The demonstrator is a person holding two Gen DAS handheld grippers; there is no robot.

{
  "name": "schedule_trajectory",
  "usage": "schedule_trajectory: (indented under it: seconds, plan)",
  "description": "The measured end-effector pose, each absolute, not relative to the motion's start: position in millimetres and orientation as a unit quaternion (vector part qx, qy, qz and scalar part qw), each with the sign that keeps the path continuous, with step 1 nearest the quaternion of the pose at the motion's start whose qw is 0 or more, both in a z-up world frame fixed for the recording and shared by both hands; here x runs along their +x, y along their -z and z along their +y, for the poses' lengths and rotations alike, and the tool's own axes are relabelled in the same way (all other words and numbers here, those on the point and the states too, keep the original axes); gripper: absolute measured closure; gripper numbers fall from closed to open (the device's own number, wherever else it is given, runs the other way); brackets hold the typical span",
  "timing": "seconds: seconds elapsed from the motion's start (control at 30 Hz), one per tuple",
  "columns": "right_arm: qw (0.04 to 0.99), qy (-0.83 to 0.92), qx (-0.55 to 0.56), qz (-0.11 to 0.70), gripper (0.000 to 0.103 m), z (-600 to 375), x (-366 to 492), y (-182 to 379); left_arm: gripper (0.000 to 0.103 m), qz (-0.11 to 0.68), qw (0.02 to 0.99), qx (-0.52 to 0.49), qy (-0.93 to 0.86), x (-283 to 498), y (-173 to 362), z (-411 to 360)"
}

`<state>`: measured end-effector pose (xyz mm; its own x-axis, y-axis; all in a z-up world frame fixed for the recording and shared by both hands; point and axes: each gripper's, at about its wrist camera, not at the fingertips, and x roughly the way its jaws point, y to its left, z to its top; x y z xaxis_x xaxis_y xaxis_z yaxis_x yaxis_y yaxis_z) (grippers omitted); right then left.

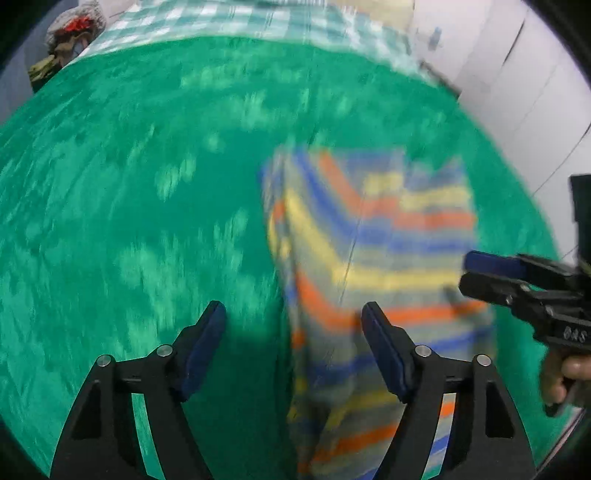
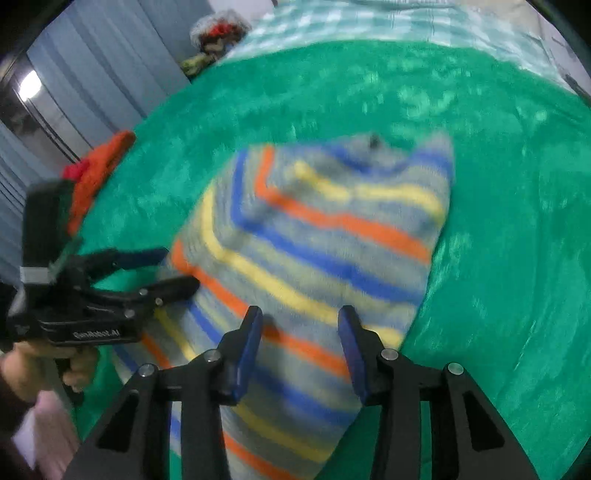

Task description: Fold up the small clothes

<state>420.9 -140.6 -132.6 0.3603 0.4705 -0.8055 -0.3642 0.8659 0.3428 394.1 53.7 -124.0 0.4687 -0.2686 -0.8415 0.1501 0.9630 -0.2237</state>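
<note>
Left wrist view: one green blanket (image 1: 129, 206), plush and mottled with paler patches, covers nearly all of the bed. One checked sheet (image 1: 229, 18), pale green and white, lies beyond the blanket's far edge. One striped garment (image 1: 369, 258), soft fleecy fabric with a grey ground and blue, yellow and orange bands, lies folded on the blanket toward its right side; motion blur hides finer detail. One left gripper (image 1: 293, 317), black frame with two blue pads, stands released with its jaws wide apart, holding nothing; the left pad is over bare blanket, the right pad over the garment's left part. One right gripper (image 1: 467, 275), black with a blue pad, reaches in from the right edge over the garment's right border; white lettering on its body is too blurred to read.

Right wrist view: the right gripper (image 2: 300, 319) also stands released, both blue pads over the near part of the garment (image 2: 332, 240). The left gripper (image 2: 181, 269), held in a hand (image 2: 44, 365), carries white print, seemingly "GenRobot.AI". One orange-red cloth (image 2: 96, 173) lies at the blanket's left edge. One bundle of clothes (image 2: 218, 33) sits at the far left corner.
</note>
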Motion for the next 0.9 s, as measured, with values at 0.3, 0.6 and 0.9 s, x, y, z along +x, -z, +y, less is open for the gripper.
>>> schedule_trajectory:
  seconds: [0.3, 0.6, 0.9]
  plan:
    - [0.816, -0.182, 0.077, 0.543, 0.060, -159, 501, 166, 0.019, 0.519, 0.850, -0.064, 0.067, 468, 157, 56]
    - [0.857, -0.225, 0.052, 0.460, 0.051, -157, 395, 107, 0.023, 0.504, 0.846, -0.077, 0.159, 352, 132, 77]
    - [0.828, -0.233, 0.044, 0.508, 0.028, -166, 289, 144, 0.015, 0.480, 0.859, -0.063, 0.165, 305, 119, 97]
